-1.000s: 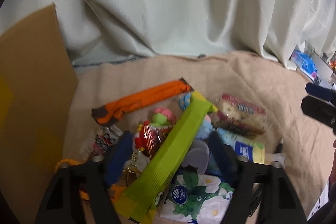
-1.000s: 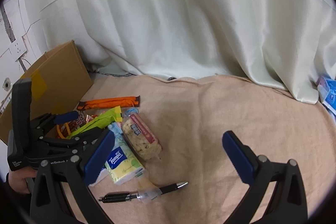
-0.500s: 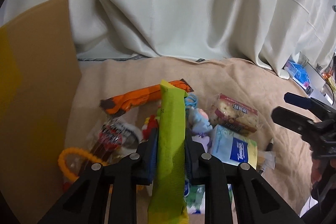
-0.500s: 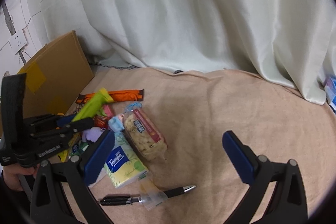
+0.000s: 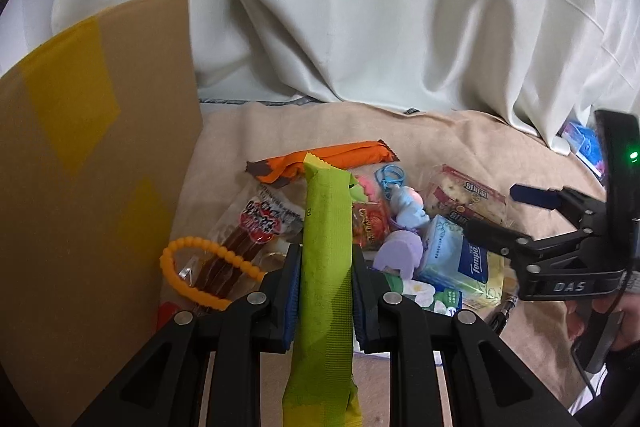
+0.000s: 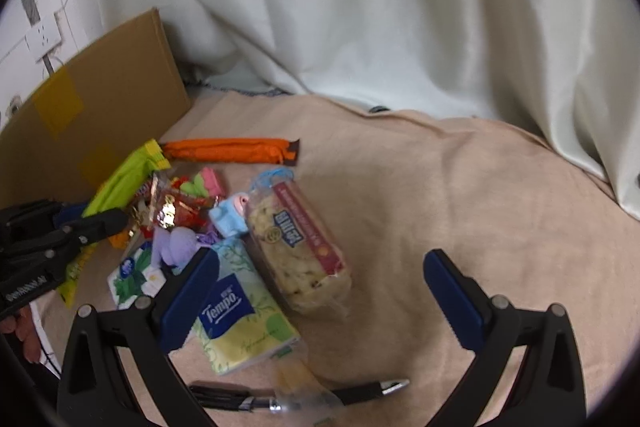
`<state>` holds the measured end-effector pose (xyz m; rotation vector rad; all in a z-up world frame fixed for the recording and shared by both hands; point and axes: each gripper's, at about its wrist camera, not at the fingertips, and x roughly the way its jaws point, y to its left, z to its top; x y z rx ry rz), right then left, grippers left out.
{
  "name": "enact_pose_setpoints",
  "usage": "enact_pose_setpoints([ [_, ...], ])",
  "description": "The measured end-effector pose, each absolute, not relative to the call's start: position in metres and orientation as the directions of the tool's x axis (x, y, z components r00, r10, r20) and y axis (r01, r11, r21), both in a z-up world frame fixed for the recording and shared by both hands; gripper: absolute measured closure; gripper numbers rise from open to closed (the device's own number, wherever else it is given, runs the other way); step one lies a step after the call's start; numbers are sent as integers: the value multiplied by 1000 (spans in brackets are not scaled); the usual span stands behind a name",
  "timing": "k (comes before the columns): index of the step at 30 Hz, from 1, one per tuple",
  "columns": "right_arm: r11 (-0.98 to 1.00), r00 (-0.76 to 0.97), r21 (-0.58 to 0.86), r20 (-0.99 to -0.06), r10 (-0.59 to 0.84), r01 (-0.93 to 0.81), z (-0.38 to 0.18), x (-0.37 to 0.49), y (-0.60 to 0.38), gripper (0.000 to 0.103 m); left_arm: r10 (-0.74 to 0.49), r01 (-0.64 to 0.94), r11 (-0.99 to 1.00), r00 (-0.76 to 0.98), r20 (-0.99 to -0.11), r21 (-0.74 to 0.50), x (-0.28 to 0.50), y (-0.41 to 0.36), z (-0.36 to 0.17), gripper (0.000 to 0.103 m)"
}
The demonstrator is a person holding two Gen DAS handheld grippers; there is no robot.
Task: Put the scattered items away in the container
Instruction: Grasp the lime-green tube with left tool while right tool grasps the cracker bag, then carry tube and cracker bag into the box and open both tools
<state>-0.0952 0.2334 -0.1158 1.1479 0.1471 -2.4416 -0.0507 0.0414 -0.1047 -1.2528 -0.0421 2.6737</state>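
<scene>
Now the left gripper [image 5: 325, 291] is clamped on the long green packet [image 5: 326, 267], lifted over the pile beside the cardboard box [image 5: 92, 163]. Gripped near the middle, it may swing and slip. The right gripper [image 6: 320, 301] hangs wide apart over the tissue pack [image 6: 240, 311], holding nothing.

Soft, even indoor light, fairly dim; pale curtain [image 5: 400, 7] brightest. Shadows faint. Strong fisheye bending, black corners both views. Right view slightly smeared, pen [image 6: 300, 393] blurred; cardboard box [image 5: 92, 147] close, soft-focus.
</scene>
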Motion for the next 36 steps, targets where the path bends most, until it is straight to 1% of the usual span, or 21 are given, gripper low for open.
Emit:
enact_pose_setpoints([
  [6,-898,-537,109,-768,-349,427,-126,-101,235,5,161,-143,-985,-611,-775,-92,-50,39,-111,80],
  [10,-891,-532,126,-763,-368,435,-127,-101,235,11,162,-147,-985,-615,-772,-89,-49,41,-110,80],
  [12,-887,-527,137,-760,-379,440,-127,-101,235,17,162,-147,-985,-614,-773,-89,-49,41,-110,80],
  [13,-884,-525,144,-758,-387,444,-127,-101,233,25,164,-148,-985,-614,-772,-91,-49,41,-109,80],
  [14,-882,-525,149,-755,-393,447,-127,-100,233,37,164,-148,-985,-613,-773,-92,-50,41,-109,80],
  [16,-873,-511,166,-754,-412,458,-126,-100,231,47,167,-151,-984,-616,-770,-92,-50,40,-108,80],
  [19,-874,-511,170,-754,-413,455,-123,-99,232,52,168,-154,-984,-620,-766,-92,-50,40,-107,80],
  [22,-879,-525,181,-742,-417,442,-116,-96,237,54,170,-154,-984,-627,-761,-93,-50,42,-104,80],
  [27,-890,-587,176,-695,-415,421,-90,-81,249,54,183,-172,-981,-642,-744,-92,-49,49,-96,80],
  [36,-914,-633,155,-677,-375,376,-75,-60,268,54,195,-222,-973,-672,-715,-57,-48,78,-81,80],
])
